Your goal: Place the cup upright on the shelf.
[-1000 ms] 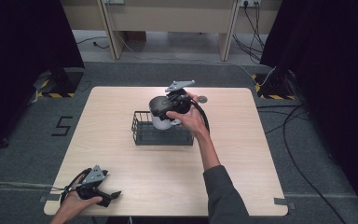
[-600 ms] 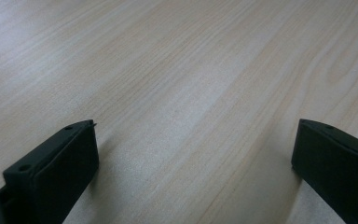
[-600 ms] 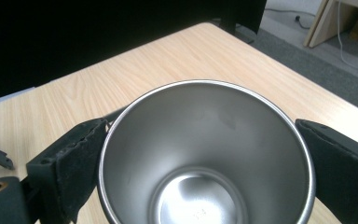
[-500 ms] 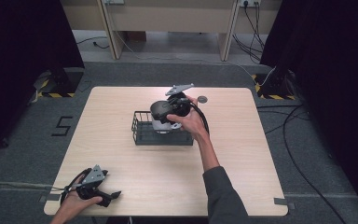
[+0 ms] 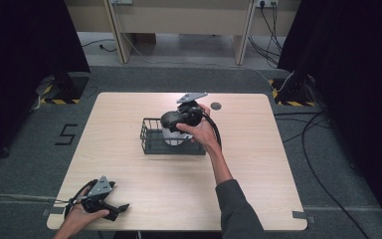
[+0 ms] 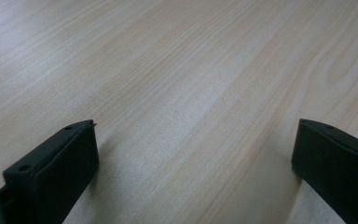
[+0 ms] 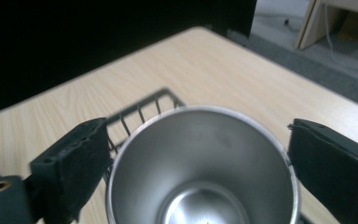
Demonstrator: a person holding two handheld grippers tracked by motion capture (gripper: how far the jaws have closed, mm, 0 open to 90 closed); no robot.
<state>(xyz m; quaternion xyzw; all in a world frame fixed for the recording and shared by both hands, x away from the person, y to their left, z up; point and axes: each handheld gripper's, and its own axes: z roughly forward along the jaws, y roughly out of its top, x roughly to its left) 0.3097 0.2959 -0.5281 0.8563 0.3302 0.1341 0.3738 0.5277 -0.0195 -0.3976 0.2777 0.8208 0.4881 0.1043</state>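
Shiny silver cup (image 7: 203,163), black wire basket (image 5: 151,140), pale wood-grain table (image 5: 258,164).

A light wooden bench (image 5: 258,164) with rounded corners stands on a grey carpeted floor (image 5: 40,164). A black wire basket (image 5: 151,142) sits on it near the middle. A small dark round disc (image 5: 216,105) lies toward the far edge. The left gripper (image 5: 110,211) rests on the bench at the near left corner, its fingers (image 6: 56,172) lying against the wood.
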